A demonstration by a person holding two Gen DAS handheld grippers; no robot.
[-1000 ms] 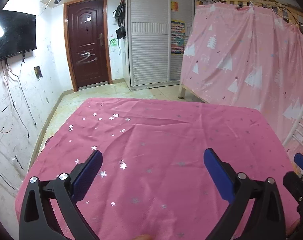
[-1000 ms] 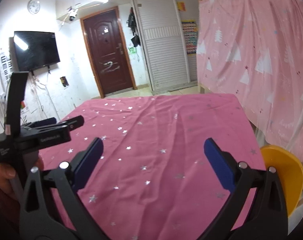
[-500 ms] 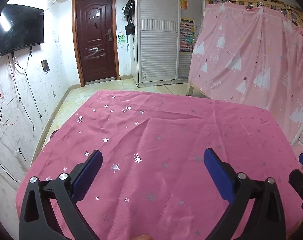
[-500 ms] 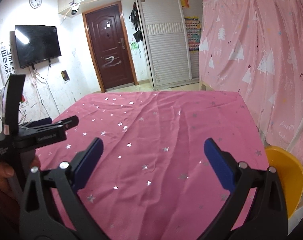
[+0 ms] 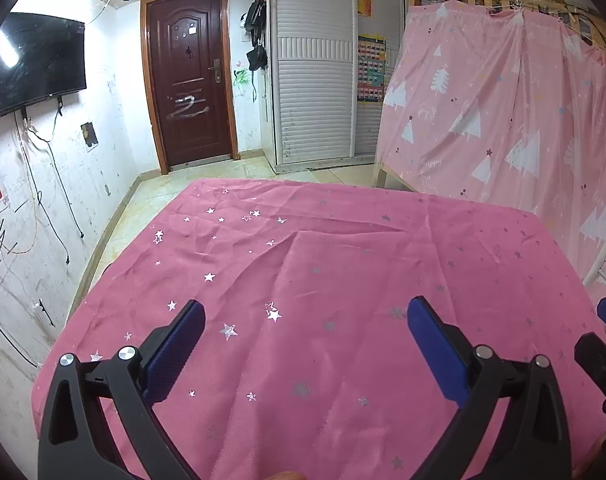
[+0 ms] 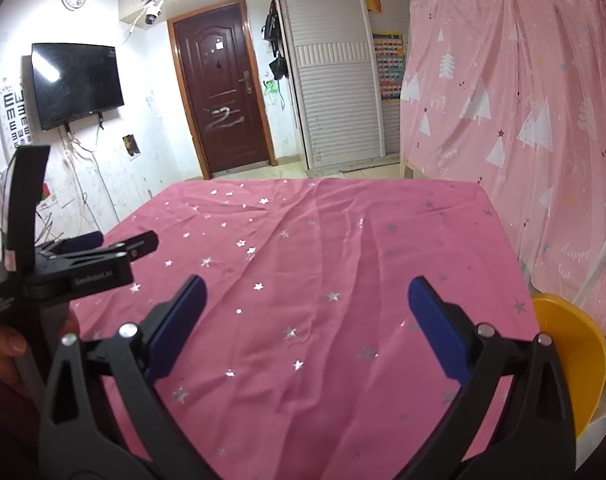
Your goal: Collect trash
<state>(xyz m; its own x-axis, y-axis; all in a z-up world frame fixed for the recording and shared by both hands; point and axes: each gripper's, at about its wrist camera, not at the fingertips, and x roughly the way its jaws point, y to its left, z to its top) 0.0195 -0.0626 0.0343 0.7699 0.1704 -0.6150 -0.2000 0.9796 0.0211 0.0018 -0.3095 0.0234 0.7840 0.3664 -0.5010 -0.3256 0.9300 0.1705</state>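
We see no trash anywhere on the pink starred tablecloth (image 6: 323,280), so we cannot tell whether collecting is finished or not begun. At the right edge of the right wrist view sits a yellow bin (image 6: 575,360), its contents hidden. Our left gripper (image 5: 305,320) and right gripper (image 6: 307,300) hover spread wide, holding nothing.

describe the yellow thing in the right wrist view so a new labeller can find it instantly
Start at the table under the pink starred cloth. Go to its near right corner, just past the edge, below the pink tree-print curtain. The yellow bowl-shaped container sits there, the only plain yellow object among the pinks.
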